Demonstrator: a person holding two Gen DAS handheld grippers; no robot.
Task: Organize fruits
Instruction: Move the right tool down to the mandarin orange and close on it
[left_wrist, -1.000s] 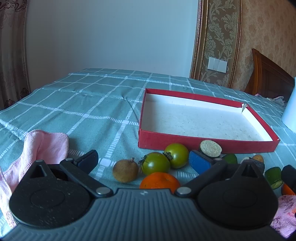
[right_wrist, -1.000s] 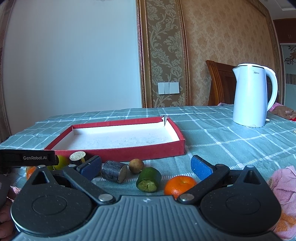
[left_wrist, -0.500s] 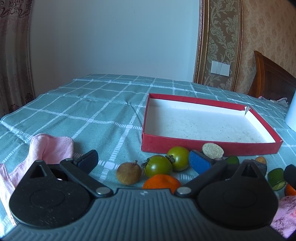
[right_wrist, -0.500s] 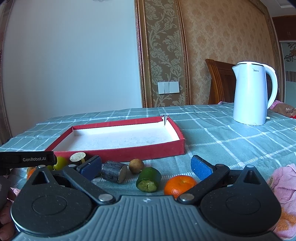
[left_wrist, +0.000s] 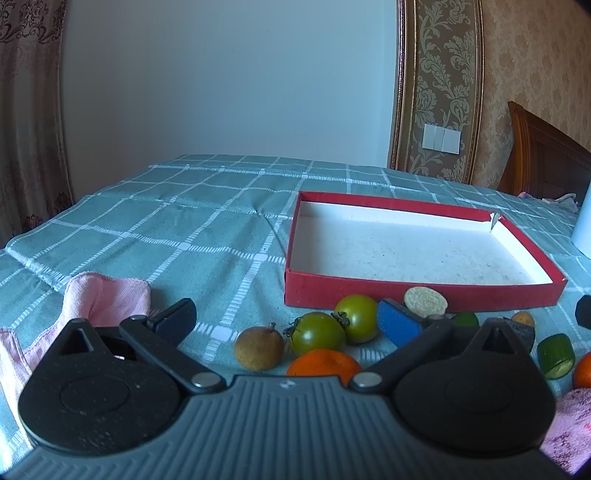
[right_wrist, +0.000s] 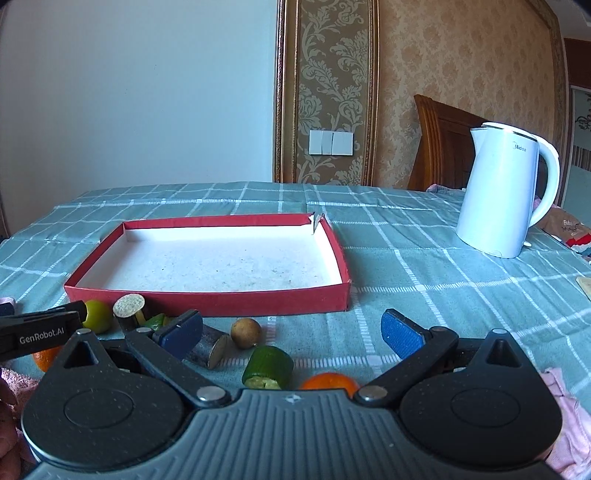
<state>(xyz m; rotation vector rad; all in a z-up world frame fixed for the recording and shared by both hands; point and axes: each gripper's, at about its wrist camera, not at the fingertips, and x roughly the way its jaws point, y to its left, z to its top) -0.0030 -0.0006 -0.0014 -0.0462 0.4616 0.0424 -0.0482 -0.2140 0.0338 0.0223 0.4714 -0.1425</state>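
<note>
Left hand-held gripper (left_wrist: 286, 319) and right hand-held gripper (right_wrist: 291, 328) both spread apart and holding nothing, two oranges (left_wrist: 323, 365), two green tomatoes (left_wrist: 317, 333), two brown round fruits (left_wrist: 259, 348) near on the checked desk (left_wrist: 184, 229), one red tray (left_wrist: 421, 297) beyond, white kettle (right_wrist: 506, 192) far right, some pieces half hidden behind fingers

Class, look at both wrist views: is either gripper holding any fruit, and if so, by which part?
Nothing is held. The left gripper and right gripper are both open, and the fruit lies on the tablecloth.
</note>
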